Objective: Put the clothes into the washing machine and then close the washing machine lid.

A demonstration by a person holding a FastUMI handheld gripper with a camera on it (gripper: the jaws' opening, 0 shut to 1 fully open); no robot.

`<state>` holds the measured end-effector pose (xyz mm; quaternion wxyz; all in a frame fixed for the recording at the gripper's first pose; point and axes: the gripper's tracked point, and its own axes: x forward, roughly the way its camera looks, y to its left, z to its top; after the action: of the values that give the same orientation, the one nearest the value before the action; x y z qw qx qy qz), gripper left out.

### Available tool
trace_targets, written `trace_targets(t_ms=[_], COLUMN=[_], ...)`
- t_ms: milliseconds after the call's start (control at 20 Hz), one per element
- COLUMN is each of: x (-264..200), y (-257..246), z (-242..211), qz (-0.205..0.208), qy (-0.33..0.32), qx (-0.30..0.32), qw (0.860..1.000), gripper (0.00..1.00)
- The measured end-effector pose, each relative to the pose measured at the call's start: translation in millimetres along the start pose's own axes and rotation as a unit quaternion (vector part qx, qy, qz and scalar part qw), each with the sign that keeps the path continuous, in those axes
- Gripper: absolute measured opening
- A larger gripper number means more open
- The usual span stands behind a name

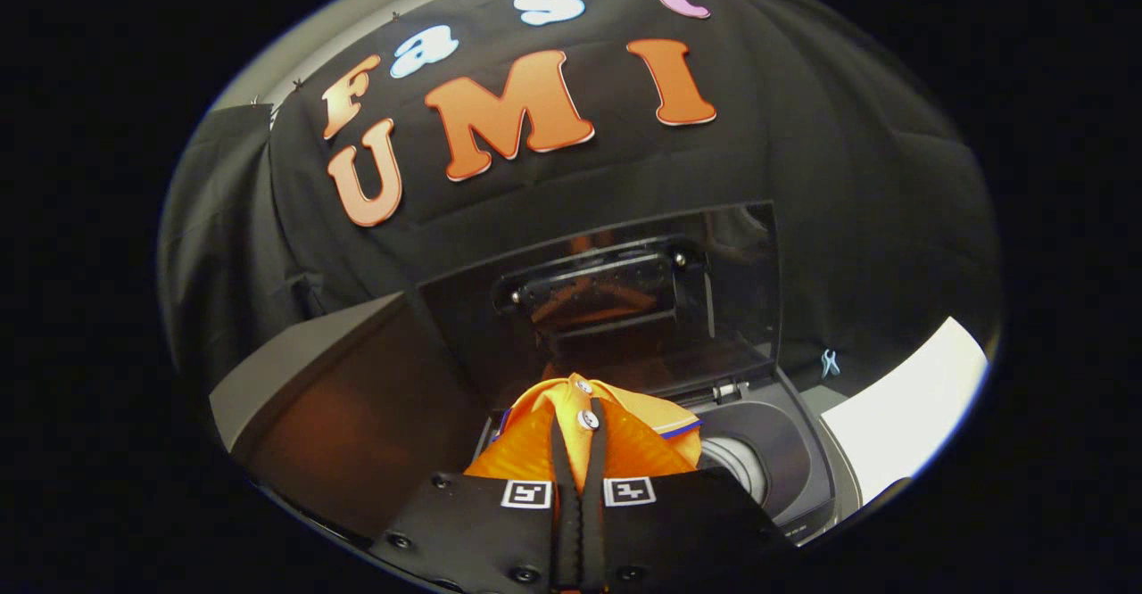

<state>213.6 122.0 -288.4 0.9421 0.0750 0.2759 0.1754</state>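
An orange garment (526, 456) with white buttons and a blue-edged collar hangs bunched around my fingers, over the washing machine's open top. My gripper (578, 438) is shut on the orange garment, its two fingers pressed together on the cloth near a button. The washing machine's dark lid (624, 282) stands raised beyond the garment, glossy and reflecting orange. To the right of the garment I see the machine's top panel (785, 451) and part of the round drum opening (740, 469). The drum's inside is mostly hidden by the garment.
A dark grey flat panel (339, 380) slopes up left of the machine. A white surface (901, 416) lies to the right. A small pale clip (830, 362) hangs on the black cloth wall behind.
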Motion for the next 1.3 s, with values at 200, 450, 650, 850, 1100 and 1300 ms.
trace_targets(t_ms=[200, 450, 650, 850, 1100, 1300], x=[33, 77, 100, 111, 115, 120], y=[-19, -41, -55, -66, -71, -69], z=[-38, -74, -113, -148, -172, -173], qz=[-0.024, -0.044, -0.060, -0.080, -0.092, -0.086], qy=[0.046, 0.106, 0.162, 0.227, 0.291, 0.296], qx=[0.008, 0.004, 0.000, 0.025, 0.016, -0.005], qw=[0.999, 0.993, 0.985, 0.970, 0.952, 0.951], gripper=[0.08, 0.08, 0.08, 0.08, 0.08, 0.09])
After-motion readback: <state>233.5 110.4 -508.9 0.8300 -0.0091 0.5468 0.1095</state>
